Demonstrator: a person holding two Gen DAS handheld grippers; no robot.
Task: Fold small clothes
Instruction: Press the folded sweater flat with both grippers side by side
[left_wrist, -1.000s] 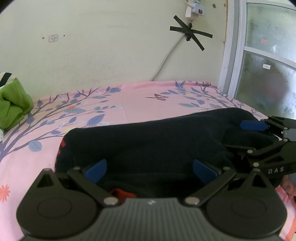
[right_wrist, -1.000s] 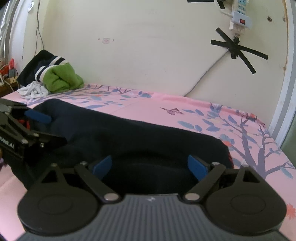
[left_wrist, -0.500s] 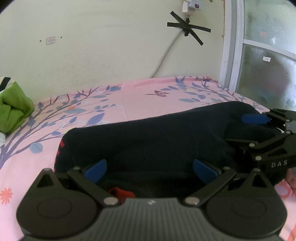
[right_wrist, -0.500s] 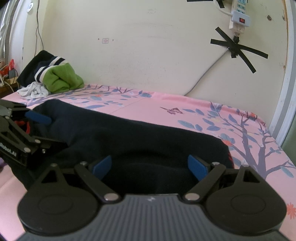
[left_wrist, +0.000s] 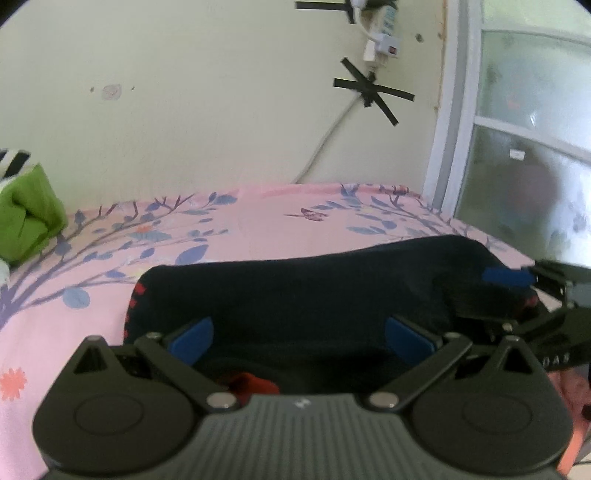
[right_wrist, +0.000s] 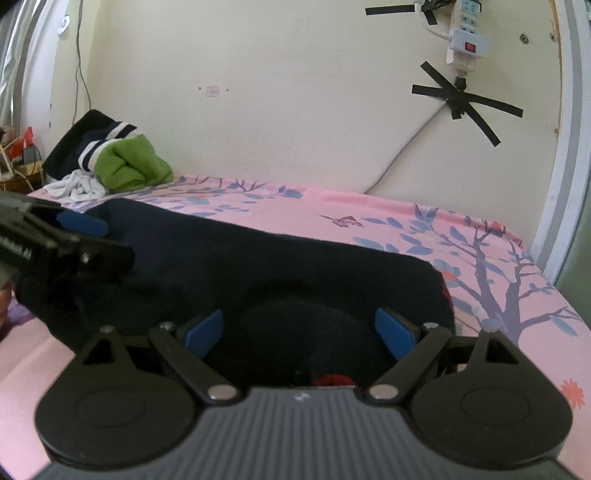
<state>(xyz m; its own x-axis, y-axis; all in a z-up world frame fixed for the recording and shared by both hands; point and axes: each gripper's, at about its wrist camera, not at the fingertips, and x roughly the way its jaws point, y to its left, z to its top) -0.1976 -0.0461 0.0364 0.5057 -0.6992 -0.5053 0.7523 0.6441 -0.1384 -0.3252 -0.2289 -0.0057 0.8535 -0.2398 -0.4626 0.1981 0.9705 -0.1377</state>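
Garment: lies flat on the bedsheet, lengthwise across it, toward the near edge. Left gripper: over the garment's left end. Right gripper: over the garment's right end, beside the left gripper. Pile of clothes: on the sheet's far left corner, against the wall, well apart from the garment. Power strip: on the wall, upper right, with its cable running down behind the bed. Window: right of the bed.

Left claw: black linkage arms with silver pivot screws, blue pads on the fingers, two round black discs flanking a ribbed grey body with a small white mark. Right claw: same build; white lettering along its side, blurred.
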